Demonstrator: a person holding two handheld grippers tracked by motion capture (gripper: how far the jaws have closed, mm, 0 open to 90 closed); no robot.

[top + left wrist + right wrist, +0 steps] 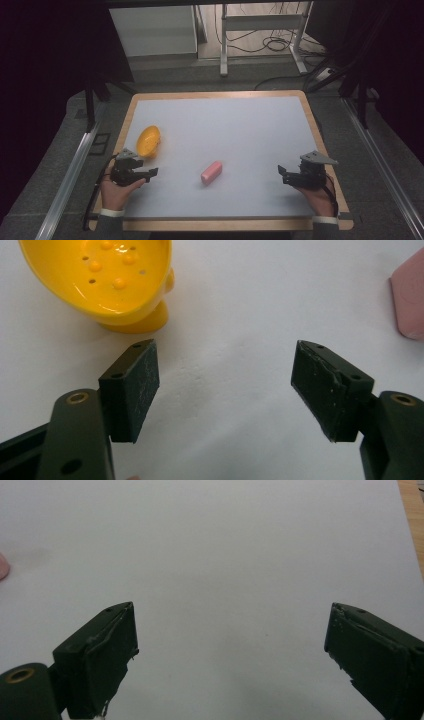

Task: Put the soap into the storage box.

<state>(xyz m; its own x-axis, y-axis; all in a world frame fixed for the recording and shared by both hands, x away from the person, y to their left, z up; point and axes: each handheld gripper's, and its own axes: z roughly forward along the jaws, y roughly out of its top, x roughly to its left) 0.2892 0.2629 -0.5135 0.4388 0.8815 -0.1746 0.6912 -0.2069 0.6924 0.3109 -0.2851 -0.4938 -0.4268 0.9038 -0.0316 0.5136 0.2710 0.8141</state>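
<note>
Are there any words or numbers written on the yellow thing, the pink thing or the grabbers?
No readable text anywhere.
Yellow dish: only holes and bumps, no writing.
Pink block: plain, no letters to be seen.
Left gripper and right gripper: black pads with scratches, no labels or numbers.
White table mat: blank.

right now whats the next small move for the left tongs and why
Probably ease the left tongs forward and to the right toward the pink bar. Their jaws stand wide open with nothing between them, and the bar lies loose on the white mat, apart from the yellow dish. In the left gripper view the bar sits off to the right of the jaws, so a slight turn that way seems needed.
</note>
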